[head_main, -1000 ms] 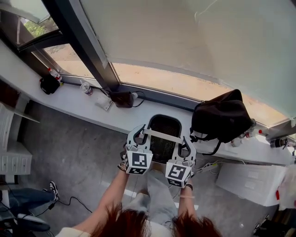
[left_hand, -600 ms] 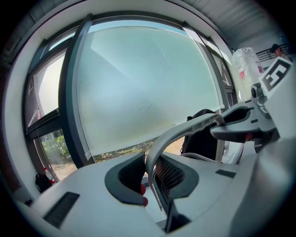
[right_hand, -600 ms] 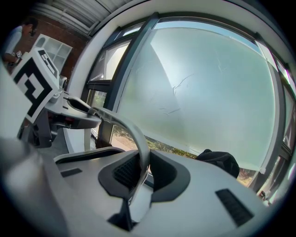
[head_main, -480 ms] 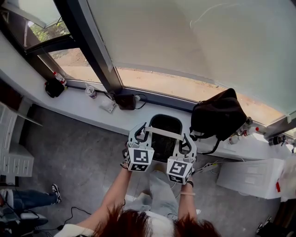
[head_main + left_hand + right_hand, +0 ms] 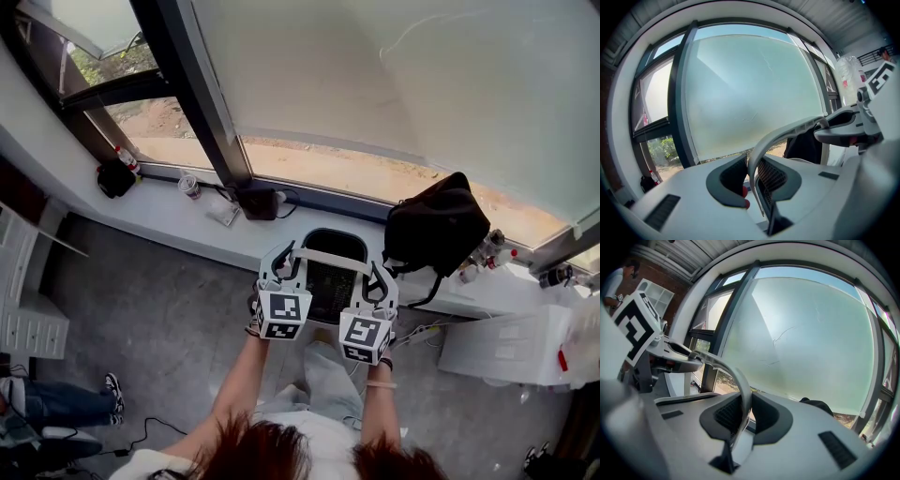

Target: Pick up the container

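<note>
Container [image 5: 328,286], a dark mesh bin with a pale handle [image 5: 330,261] arching across its top, is held up in front of you between both grippers, just before the grey window sill [image 5: 169,217]. Your left gripper [image 5: 279,264] has its jaws drawn in part-way and clamped on the left end of the handle, where the bar comes down to the mesh wall; its own view shows the dark pads [image 5: 729,176] pressing the bar from either side. Your right gripper [image 5: 380,286] grips the opposite end in the same fashion, with the pale bar pinched between its pads [image 5: 726,413] and the mesh just behind. Each gripper shows in the other's view, at the far end of the handle. A black bag [image 5: 436,230] sits on the sill just right of the container in the head view, with small bottles [image 5: 487,251] beside it. Farther left along the sill lie a black pouch [image 5: 114,178] and a cup [image 5: 189,186]. A frosted window pane [image 5: 375,84] fills the background.
</note>
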A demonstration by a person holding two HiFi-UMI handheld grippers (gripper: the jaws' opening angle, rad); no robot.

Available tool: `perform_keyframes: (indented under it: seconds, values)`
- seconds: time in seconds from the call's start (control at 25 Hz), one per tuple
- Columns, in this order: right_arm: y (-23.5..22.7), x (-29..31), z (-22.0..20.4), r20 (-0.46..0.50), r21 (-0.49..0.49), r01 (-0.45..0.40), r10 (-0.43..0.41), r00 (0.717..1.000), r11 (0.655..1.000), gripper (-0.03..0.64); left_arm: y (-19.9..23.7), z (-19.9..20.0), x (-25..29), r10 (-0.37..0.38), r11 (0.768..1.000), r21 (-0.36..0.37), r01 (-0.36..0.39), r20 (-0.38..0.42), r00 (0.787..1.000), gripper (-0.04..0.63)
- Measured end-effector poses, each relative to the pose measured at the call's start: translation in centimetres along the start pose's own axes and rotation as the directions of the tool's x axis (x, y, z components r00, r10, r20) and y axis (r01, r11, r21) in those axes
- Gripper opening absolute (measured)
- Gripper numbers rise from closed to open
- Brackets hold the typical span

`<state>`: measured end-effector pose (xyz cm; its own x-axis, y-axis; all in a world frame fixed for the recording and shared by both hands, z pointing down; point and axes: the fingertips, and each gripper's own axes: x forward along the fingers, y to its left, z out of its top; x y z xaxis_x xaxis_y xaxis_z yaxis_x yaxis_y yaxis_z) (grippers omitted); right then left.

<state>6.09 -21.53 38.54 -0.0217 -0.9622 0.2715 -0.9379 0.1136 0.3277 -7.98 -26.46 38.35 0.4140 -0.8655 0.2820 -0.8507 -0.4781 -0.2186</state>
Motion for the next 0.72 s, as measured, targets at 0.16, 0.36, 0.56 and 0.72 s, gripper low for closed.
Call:
perform_keyframes:
  seconds: [0.16, 0.36, 0.56, 0.72]
  values:
    - [0.3, -1.3, 1.1, 0.007, -0.004, 0.005, -0.005, 1.0, 1.0, 0.067, 0.4, 0.7, -1.5, 0.004, 1.0, -0.013, -0.004, 0.0, 1.0, 0.077]
    - [0.5, -2.8, 2.6, 0.042, -0.017, 0.01, -0.009, 0.999, 1.0, 0.067, 0.6, 1.7, -3.3, 0.007, 1.0, -0.019, -0.006, 0.017, 1.0, 0.077]
    - [0.5, -4.3, 3.9, 0.067, -0.011, 0.012, -0.011, 0.998, 1.0, 0.067, 0.7, 2.8, -5.1, 0.013, 1.0, -0.026, -0.012, 0.04, 0.999, 0.077]
    - [0.2, -5.7, 5.1, 0.084, -0.021, 0.027, -0.025, 0.996, 0.999, 0.067, 0.7, 3.8, -6.8, 0.017, 1.0, -0.025, -0.015, 0.065, 0.998, 0.077]
